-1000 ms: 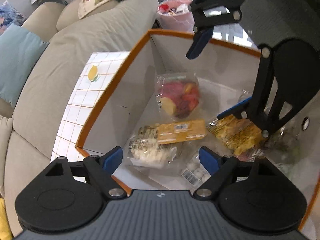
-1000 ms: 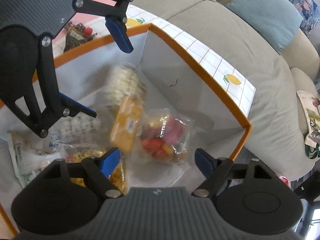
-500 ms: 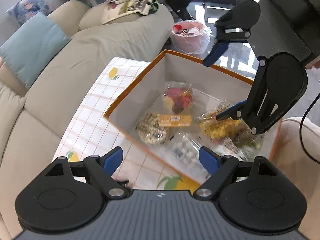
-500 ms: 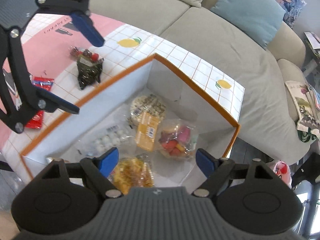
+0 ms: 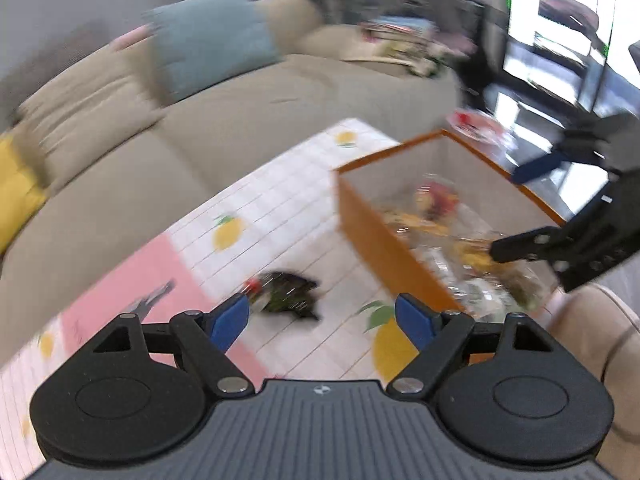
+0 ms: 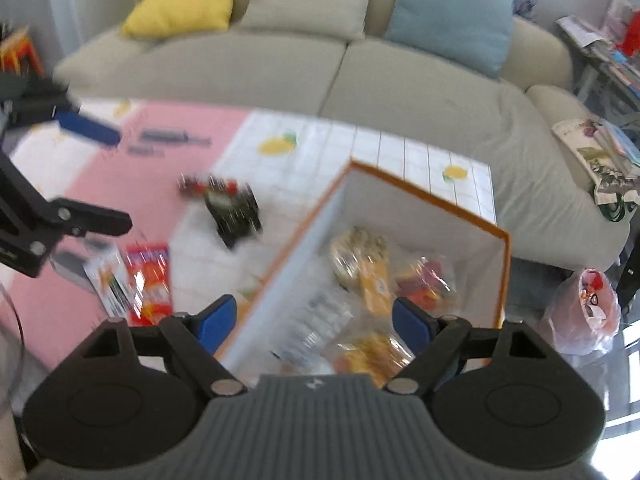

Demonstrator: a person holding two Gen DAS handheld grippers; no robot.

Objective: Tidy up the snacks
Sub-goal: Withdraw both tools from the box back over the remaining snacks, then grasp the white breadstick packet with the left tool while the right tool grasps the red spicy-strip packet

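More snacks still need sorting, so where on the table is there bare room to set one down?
Free: the white tiled strip of the table between the orange box and the sofa, and the pink area behind the dark packet. Crowded: the box floor and around the red packet.

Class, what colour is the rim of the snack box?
Orange; the box rim shows best in the right wrist view.

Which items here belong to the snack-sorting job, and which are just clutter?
Job:
- orange-rimmed box, snack packets already inside
- dark snack packet on the tablecloth
- red snack packet beside it
- left gripper, empty, jaws closing slightly
- right gripper, open, empty

Lying about:
- sofa with blue cushion and yellow cushion
- pink bag on the floor
- magazines
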